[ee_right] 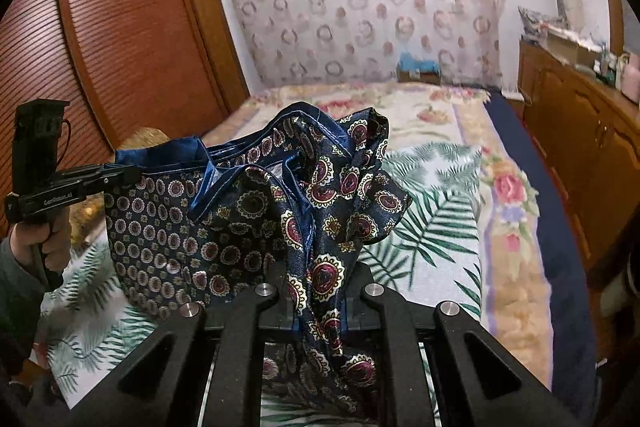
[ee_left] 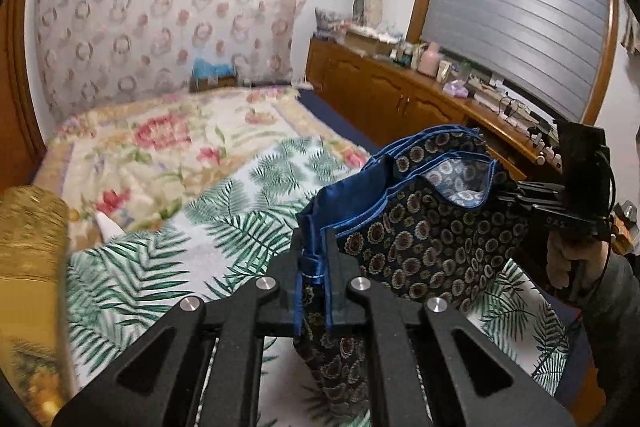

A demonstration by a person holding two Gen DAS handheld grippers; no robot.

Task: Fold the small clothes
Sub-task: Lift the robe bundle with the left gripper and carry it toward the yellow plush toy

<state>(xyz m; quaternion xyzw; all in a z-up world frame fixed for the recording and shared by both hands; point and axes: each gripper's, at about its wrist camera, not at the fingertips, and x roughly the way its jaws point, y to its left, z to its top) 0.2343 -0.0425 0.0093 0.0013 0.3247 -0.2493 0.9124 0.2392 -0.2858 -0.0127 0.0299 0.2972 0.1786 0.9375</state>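
A small dark navy garment [ee_left: 424,227] with a medallion print and blue trim hangs in the air between both grippers, above the bed. My left gripper [ee_left: 316,267] is shut on one blue-trimmed edge of it. My right gripper [ee_right: 320,291] is shut on the opposite edge, where the cloth [ee_right: 320,211] bunches up. The right gripper also shows in the left wrist view [ee_left: 516,191], clamped on the garment's far side. The left gripper shows in the right wrist view [ee_right: 128,173], clamped on the cloth's left corner.
A palm-leaf sheet [ee_left: 168,267] covers the near part of the bed, over a floral blanket [ee_left: 168,143]. A gold cushion [ee_left: 28,239] lies at the left. A wooden sideboard [ee_left: 400,95] with clutter runs along the right; a wooden wardrobe [ee_right: 120,35] stands left.
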